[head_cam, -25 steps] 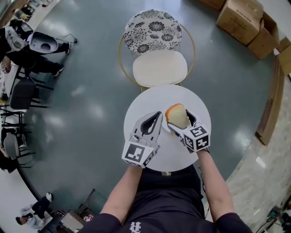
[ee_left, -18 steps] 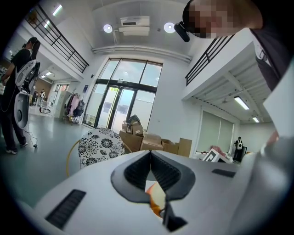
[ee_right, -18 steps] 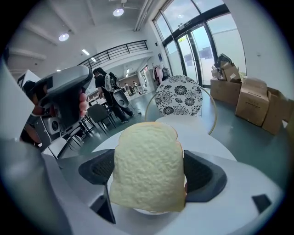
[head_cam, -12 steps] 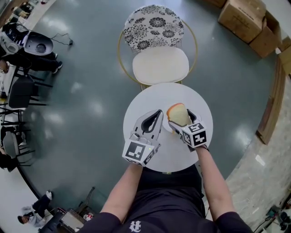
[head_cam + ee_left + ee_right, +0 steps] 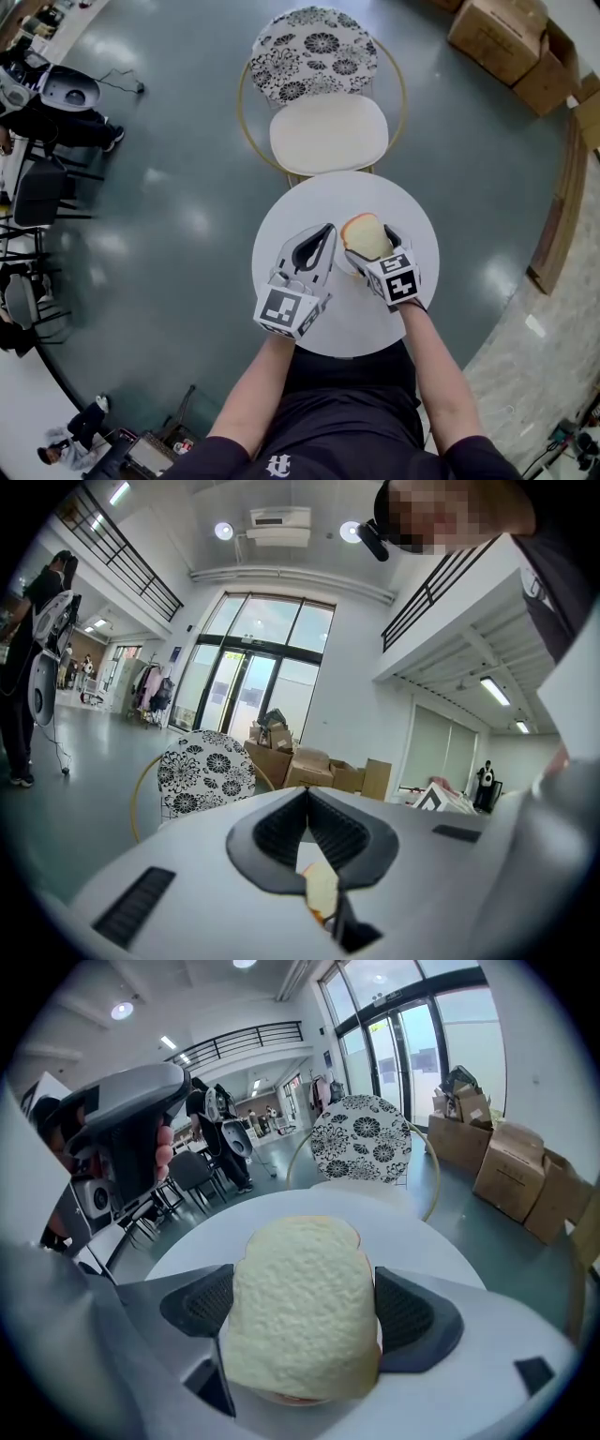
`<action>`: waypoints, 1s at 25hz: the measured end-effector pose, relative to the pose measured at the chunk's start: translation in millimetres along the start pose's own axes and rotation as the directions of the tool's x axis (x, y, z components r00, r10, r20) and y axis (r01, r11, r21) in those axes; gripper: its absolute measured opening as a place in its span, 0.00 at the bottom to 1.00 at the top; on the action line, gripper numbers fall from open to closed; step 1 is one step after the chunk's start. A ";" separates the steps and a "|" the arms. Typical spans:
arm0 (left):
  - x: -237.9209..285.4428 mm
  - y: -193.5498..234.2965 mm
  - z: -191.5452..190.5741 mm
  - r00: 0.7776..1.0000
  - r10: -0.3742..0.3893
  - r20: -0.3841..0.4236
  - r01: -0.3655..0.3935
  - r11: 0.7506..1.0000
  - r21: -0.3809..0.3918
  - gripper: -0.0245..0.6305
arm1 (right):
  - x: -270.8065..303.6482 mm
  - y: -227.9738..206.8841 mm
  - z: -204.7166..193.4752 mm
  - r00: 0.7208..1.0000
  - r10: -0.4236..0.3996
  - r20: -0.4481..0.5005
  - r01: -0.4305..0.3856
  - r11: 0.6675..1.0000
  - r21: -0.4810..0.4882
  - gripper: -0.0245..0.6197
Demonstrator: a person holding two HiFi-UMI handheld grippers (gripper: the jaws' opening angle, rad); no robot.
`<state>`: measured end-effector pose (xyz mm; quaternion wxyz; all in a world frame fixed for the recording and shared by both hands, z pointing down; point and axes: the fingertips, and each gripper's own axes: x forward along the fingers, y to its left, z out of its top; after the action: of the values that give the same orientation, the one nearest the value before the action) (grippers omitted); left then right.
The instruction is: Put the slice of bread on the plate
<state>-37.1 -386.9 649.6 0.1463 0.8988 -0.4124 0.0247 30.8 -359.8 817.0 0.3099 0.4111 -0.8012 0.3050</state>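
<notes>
The right gripper (image 5: 370,246) holds a soft, pale slice of white bread with a brown crust (image 5: 302,1316). Its 2 black jaws press on the slice, 1 on each side. The wide, flat face of the slice points up toward the head camera. The slice is over the round white table (image 5: 370,323), near the middle. I cannot tell if it touches the table.

The left gripper (image 5: 326,234) is just beside it, also over the table. Its 2 jaws are closed, the tips touch, and nothing is held between them.

Behind the table stands a chair with a cream seat and a black-and-white flower back (image 5: 328,136). Brown cardboard boxes (image 5: 502,37) sit on the grey floor, well apart from the table.
</notes>
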 end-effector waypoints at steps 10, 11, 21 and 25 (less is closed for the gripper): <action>0.8 6.0 -2.2 1.000 0.013 -0.007 -0.013 1.000 -0.004 0.05 | 12.7 -3.2 -16.9 0.996 -0.061 -0.072 0.057 0.997 -0.053 0.77; 0.8 6.1 -2.3 1.000 0.013 -0.008 -0.013 1.000 -0.004 0.05 | 13.7 -3.2 -17.7 0.995 -0.066 -0.075 0.062 0.996 -0.056 0.77; -0.4 4.2 1.7 1.000 0.014 -0.022 -0.014 1.000 -0.003 0.05 | 8.5 -1.7 -15.6 0.994 -0.060 -0.086 0.055 0.997 -0.057 0.77; -4.4 -0.9 9.4 0.999 0.012 -0.030 -0.012 1.000 -0.002 0.05 | -7.6 2.3 -4.1 0.996 -0.055 -0.072 0.051 0.997 -0.052 0.77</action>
<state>-40.1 -385.9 639.7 0.1535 0.8957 -0.4155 0.0387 33.4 -352.2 813.4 0.3572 0.4130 -0.7854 0.2915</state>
